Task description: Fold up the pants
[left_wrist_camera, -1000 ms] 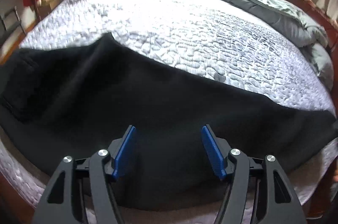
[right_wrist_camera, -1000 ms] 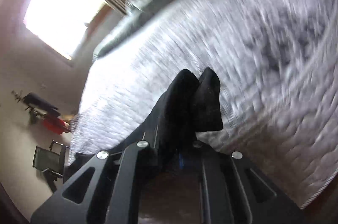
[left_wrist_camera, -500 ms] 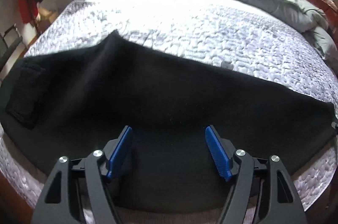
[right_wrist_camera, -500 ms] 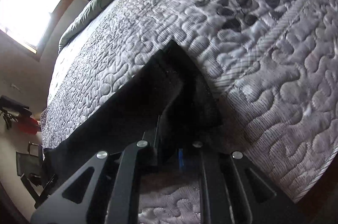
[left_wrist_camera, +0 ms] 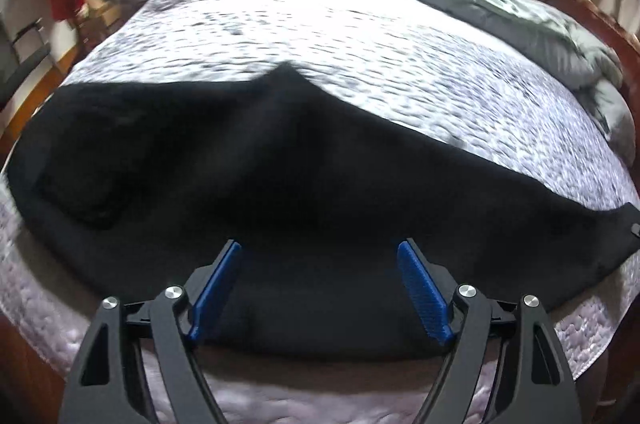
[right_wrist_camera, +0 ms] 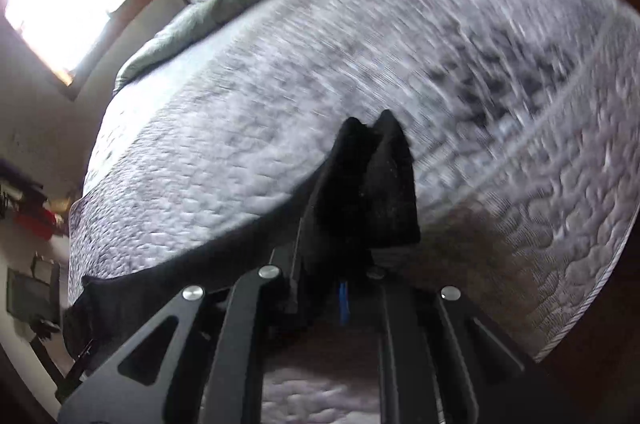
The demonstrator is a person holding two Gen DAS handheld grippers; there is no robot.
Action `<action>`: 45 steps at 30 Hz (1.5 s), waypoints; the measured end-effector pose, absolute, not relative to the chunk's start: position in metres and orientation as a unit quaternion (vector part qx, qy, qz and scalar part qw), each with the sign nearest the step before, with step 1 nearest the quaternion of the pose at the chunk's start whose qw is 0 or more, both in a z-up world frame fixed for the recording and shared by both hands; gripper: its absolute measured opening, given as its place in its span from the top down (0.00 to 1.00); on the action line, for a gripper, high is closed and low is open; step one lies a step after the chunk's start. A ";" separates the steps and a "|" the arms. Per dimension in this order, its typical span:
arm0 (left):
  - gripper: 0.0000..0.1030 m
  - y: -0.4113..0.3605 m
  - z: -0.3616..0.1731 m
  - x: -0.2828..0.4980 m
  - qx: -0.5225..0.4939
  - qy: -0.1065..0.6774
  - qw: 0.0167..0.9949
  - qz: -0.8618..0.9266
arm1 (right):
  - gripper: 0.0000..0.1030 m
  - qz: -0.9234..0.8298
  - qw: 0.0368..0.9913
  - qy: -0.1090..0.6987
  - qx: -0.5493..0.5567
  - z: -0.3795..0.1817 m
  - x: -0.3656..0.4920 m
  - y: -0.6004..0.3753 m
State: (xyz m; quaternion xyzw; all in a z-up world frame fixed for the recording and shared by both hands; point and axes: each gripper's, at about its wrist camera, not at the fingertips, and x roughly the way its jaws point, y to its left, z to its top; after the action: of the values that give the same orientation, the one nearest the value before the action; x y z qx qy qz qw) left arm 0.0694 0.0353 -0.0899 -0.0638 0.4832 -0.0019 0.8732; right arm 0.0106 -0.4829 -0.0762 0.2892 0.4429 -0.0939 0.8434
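I judge the fold barely begun: the black pants (left_wrist_camera: 304, 183) lie spread along the mattress (left_wrist_camera: 360, 35) near edge, my right gripper (right_wrist_camera: 344, 288) pinching their raised leg end, my left gripper (left_wrist_camera: 320, 288) spread and empty above them.

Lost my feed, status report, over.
Left hand-held gripper open above pants. Right hand-held gripper shut on pant end. Nothing blocking on mattress.
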 end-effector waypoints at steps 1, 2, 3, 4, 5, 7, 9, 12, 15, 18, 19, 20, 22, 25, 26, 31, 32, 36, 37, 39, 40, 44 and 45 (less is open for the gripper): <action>0.20 0.047 -0.087 0.067 -0.071 0.485 0.872 0.006 | 0.90 -0.081 0.853 0.435 0.277 -0.064 0.015 -0.468; 0.20 0.054 -0.087 0.066 -0.074 0.486 0.870 0.012 | 0.90 -0.074 0.858 0.432 0.269 -0.055 0.017 -0.459; 0.18 0.062 -0.085 0.065 -0.076 0.488 0.869 0.020 | 0.90 -0.063 0.864 0.429 0.258 -0.046 0.020 -0.445; 0.18 0.071 -0.084 0.063 -0.077 0.489 0.868 0.029 | 0.90 -0.052 0.868 0.427 0.247 -0.039 0.023 -0.431; 0.18 0.078 -0.082 0.062 -0.078 0.489 0.868 0.035 | 0.90 -0.036 0.874 0.426 0.232 -0.030 0.029 -0.412; 0.17 0.093 -0.080 0.060 -0.083 0.488 0.868 0.043 | 0.90 -0.008 0.880 0.426 0.210 -0.018 0.035 -0.380; 0.17 0.102 -0.079 0.058 -0.089 0.487 0.867 0.048 | 0.90 0.025 0.884 0.430 0.180 -0.008 0.047 -0.338; 0.17 0.119 -0.078 0.053 -0.100 0.487 0.866 0.056 | 0.90 0.051 0.884 0.445 0.132 -0.004 0.060 -0.285; 0.16 0.129 -0.079 0.048 -0.111 0.487 0.865 0.058 | 0.90 0.072 0.879 0.462 0.097 -0.010 0.072 -0.238; 0.16 0.139 -0.080 0.044 -0.122 0.488 0.862 0.061 | 0.90 0.094 0.870 0.479 0.075 -0.021 0.081 -0.200; 0.16 0.142 -0.080 0.043 -0.128 0.488 0.861 0.062 | 0.90 0.099 0.867 0.483 0.068 -0.025 0.084 -0.189; 0.16 0.144 -0.081 0.042 -0.130 0.489 0.860 0.062 | 0.90 0.107 0.863 0.490 0.060 -0.031 0.086 -0.176; 0.16 0.148 -0.081 0.042 -0.136 0.488 0.860 0.063 | 0.90 0.119 0.857 0.499 0.047 -0.039 0.089 -0.155; 0.16 0.150 -0.081 0.041 -0.140 0.488 0.860 0.063 | 0.90 0.137 0.851 0.507 0.023 -0.051 0.092 -0.124; 0.16 0.150 -0.081 0.041 -0.140 0.488 0.859 0.062 | 0.90 0.144 0.846 0.513 0.010 -0.058 0.092 -0.111; 0.15 0.149 -0.082 0.042 -0.140 0.493 0.857 0.055 | 0.80 0.162 0.824 0.542 -0.023 -0.084 0.087 -0.081; 0.15 0.147 -0.083 0.042 -0.141 0.494 0.856 0.053 | 0.77 0.174 0.822 0.542 -0.022 -0.086 0.084 -0.079; 0.15 0.138 -0.085 0.047 -0.171 0.504 0.847 0.024 | 0.33 0.286 0.790 0.538 0.071 -0.078 0.071 -0.088; 0.15 0.134 -0.086 0.048 -0.182 0.506 0.843 0.015 | 0.33 0.310 0.783 0.530 0.101 -0.073 0.067 -0.096; 0.15 0.125 -0.088 0.051 -0.205 0.510 0.835 -0.009 | 0.33 0.318 0.783 0.520 0.125 -0.065 0.061 -0.112; 0.15 0.116 -0.089 0.052 -0.216 0.514 0.830 -0.026 | 0.33 0.309 0.787 0.518 0.131 -0.062 0.058 -0.123; 0.15 0.084 -0.099 0.067 -0.253 0.537 0.801 -0.080 | 0.33 0.240 0.811 0.508 0.164 -0.056 0.045 -0.184; 0.15 0.079 -0.103 0.071 -0.261 0.542 0.794 -0.085 | 0.33 0.222 0.816 0.505 0.170 -0.056 0.040 -0.198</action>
State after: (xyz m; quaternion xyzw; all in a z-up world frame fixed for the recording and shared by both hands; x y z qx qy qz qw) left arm 0.0707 0.0787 -0.1028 -0.2610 0.5417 -0.0852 0.7945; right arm 0.0404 -0.1983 -0.0561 0.1702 0.5050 0.2223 0.8164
